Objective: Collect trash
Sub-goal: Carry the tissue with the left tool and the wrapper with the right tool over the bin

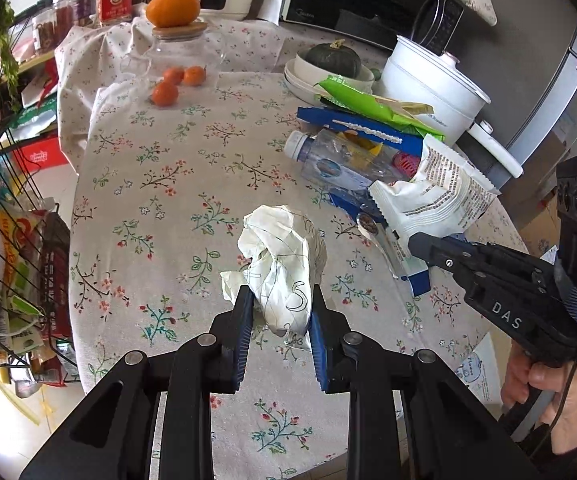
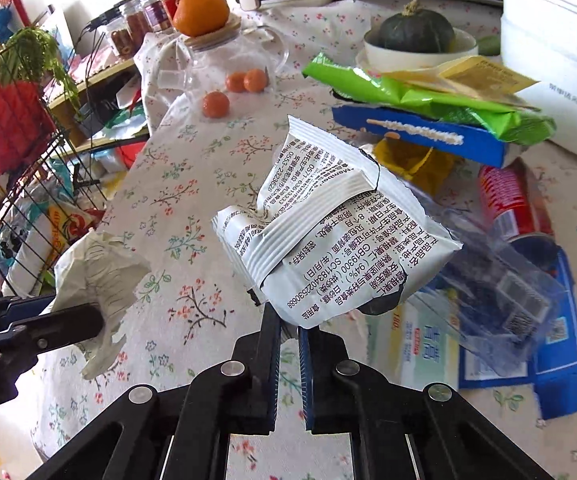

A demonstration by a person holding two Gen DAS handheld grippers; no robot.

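Note:
My left gripper [image 1: 281,300] is shut on a crumpled white paper ball [image 1: 284,256], held just above the floral tablecloth [image 1: 160,184]; the ball also shows in the right wrist view [image 2: 96,276]. My right gripper [image 2: 288,320] is shut on a white snack wrapper [image 2: 328,232] with black print, lifted off the table; the wrapper also shows in the left wrist view [image 1: 436,196]. More trash lies at the right: a clear plastic bottle [image 1: 336,160], a green bag [image 2: 420,100], a blue box [image 2: 420,136], a red can [image 2: 512,204] and a clear blister pack [image 2: 500,300].
A glass teapot [image 2: 224,64] with an orange on its lid and small oranges [image 1: 176,82] sit at the back. A bowl with a green squash [image 2: 412,36] and a white pot [image 1: 428,80] stand back right. A wire rack [image 1: 12,260] stands left of the table.

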